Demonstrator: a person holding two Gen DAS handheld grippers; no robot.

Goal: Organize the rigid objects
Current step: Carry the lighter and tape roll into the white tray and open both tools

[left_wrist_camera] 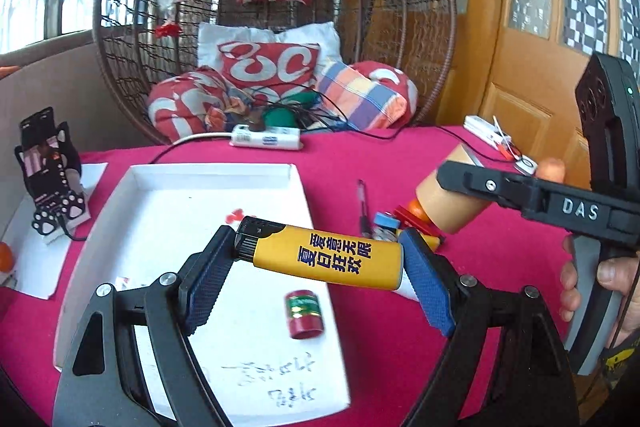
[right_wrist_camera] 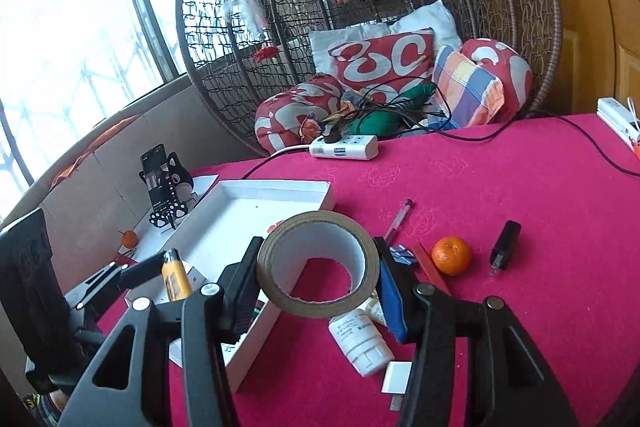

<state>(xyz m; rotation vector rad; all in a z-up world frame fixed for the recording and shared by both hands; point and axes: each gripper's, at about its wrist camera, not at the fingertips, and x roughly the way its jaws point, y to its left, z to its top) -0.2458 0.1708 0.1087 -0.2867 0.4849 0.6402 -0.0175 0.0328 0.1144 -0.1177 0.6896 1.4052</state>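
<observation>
Yellow lighter (left_wrist_camera: 328,255) riding endwise in left gripper (left_wrist_camera: 316,275), tape (right_wrist_camera: 318,263) pinched across right gripper (right_wrist_camera: 316,281), both hanging by white tray (left_wrist_camera: 224,171), probably for dropping in.

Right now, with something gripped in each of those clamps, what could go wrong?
The yellow lighter is pinched only by its two ends in the left hand-held gripper, so it could twist loose and fall onto the red canister in the white tray. The tape roll in the right hand-held gripper could slip out and knock the white bottle.
</observation>
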